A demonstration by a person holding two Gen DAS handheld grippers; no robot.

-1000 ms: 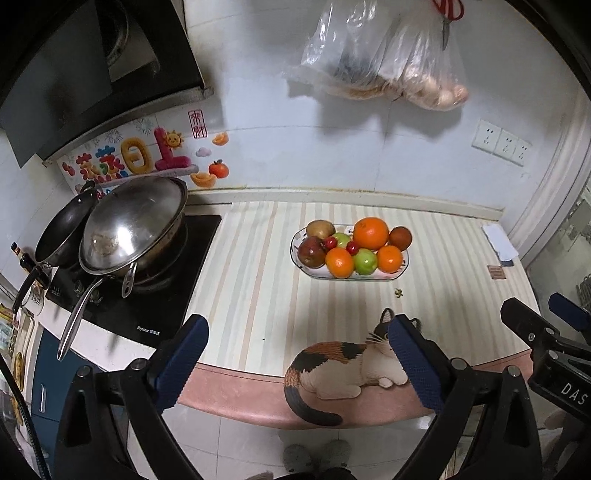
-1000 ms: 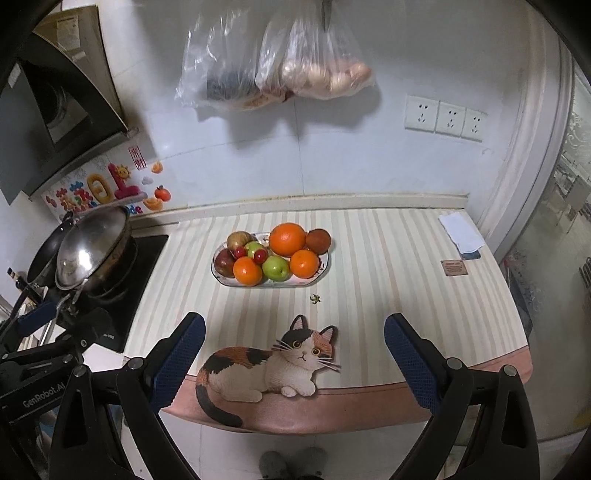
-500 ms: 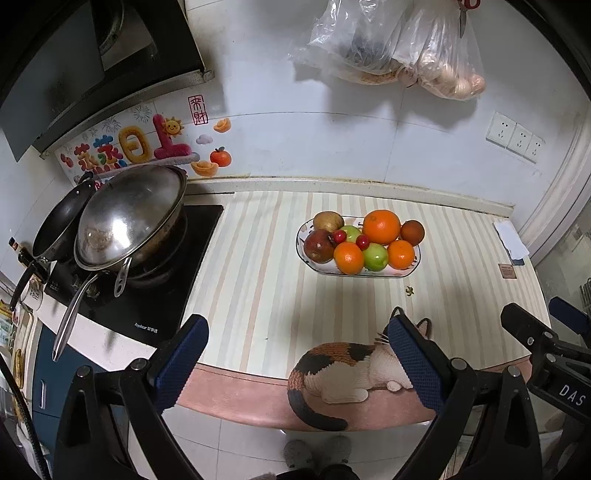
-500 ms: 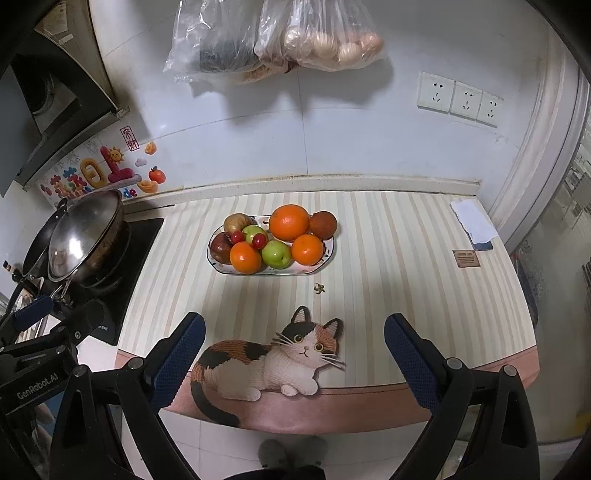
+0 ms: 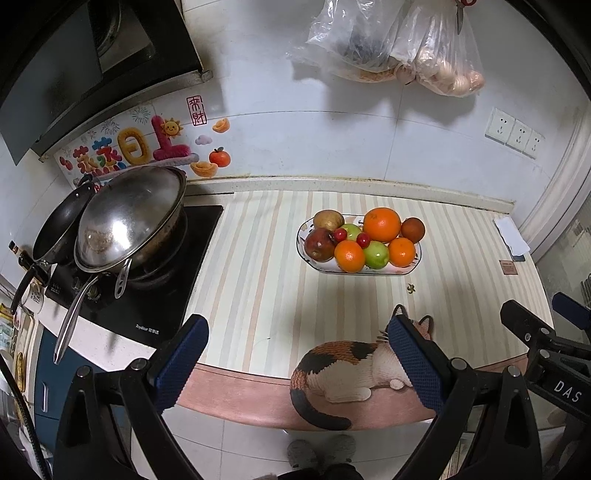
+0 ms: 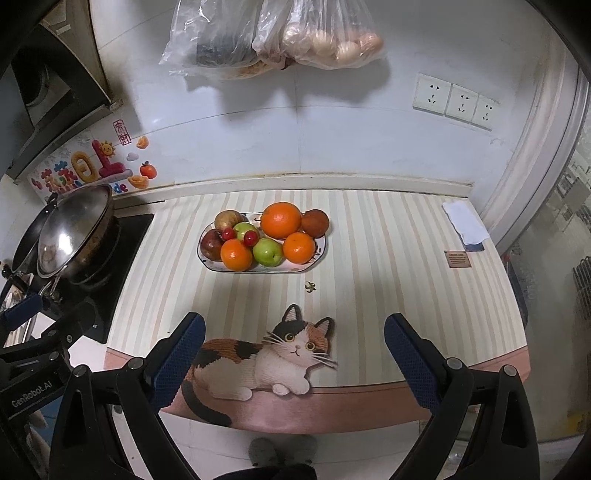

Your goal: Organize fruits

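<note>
Striped countertop (image 6: 388, 258), front edge cut off by both grippers. Fruit plate (image 6: 317, 254) mid-counter w/ fruits piled, rear ones partly hidden. Left gripper (image 5: 295, 328) & right gripper (image 6: 294, 326): jaws wide apart, empty, near counter front edge.

I am looking at a home kitchen. A steel wok (image 5: 129, 218) and a dark frying pan (image 5: 61, 225) sit on a black cooktop (image 5: 162, 291) under a range hood (image 5: 74, 62). Beside it runs a striped bench (image 5: 258, 288) with a plate of fruit (image 6: 264, 236) and a cat-shaped mat (image 6: 258, 362). Plastic bags of food (image 6: 280, 33) hang on the white tiled wall (image 6: 332, 140), near three wall sockets (image 6: 456, 101) and festive stickers (image 5: 129, 147).
</note>
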